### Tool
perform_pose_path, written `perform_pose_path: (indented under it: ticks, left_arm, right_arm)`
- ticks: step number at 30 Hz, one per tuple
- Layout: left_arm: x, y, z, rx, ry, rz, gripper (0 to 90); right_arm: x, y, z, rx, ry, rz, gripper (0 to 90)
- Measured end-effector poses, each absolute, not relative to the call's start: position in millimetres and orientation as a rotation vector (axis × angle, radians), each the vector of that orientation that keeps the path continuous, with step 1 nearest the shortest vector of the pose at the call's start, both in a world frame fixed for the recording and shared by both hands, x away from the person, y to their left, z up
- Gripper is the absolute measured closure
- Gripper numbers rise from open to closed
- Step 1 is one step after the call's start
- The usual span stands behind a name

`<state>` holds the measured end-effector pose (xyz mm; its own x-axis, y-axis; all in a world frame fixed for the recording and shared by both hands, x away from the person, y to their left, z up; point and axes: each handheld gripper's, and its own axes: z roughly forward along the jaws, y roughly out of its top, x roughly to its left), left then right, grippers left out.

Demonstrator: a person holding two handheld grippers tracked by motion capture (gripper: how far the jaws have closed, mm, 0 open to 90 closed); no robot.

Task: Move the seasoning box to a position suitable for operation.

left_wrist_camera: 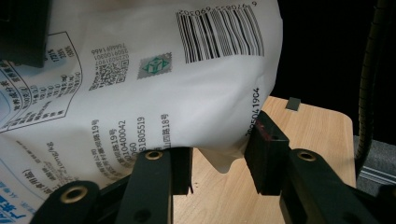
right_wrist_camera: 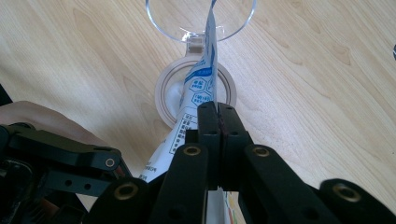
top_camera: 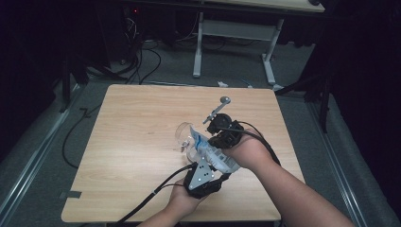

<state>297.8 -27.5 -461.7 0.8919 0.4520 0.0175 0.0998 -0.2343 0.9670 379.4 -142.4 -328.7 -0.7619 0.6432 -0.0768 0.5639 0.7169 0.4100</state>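
Your right gripper (right_wrist_camera: pixel 217 122) had its jaws pressed together on the white printed bag (right_wrist_camera: pixel 198 100), pinching its thin edge. Just beyond those jaws, the bag's top hung over the open clear jar (right_wrist_camera: pixel 198 21) with its hinged lid, standing on the table (right_wrist_camera: pixel 327 84). Your left gripper (left_wrist_camera: pixel 219 161) sat under the bag's lower corner, jaws parted, with that corner drooping between them.
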Motion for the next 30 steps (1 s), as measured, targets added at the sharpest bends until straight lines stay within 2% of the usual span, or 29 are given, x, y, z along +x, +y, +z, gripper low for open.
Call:
perform_pose_path:
  ticks: [30]
  left_arm:
    - [298.0,-30.8,-460.7,1.788,0.411,0.340,65.6]
  right_arm:
    - [379.1,-145.0,-328.9,0.970,2.701,0.541,90.0]
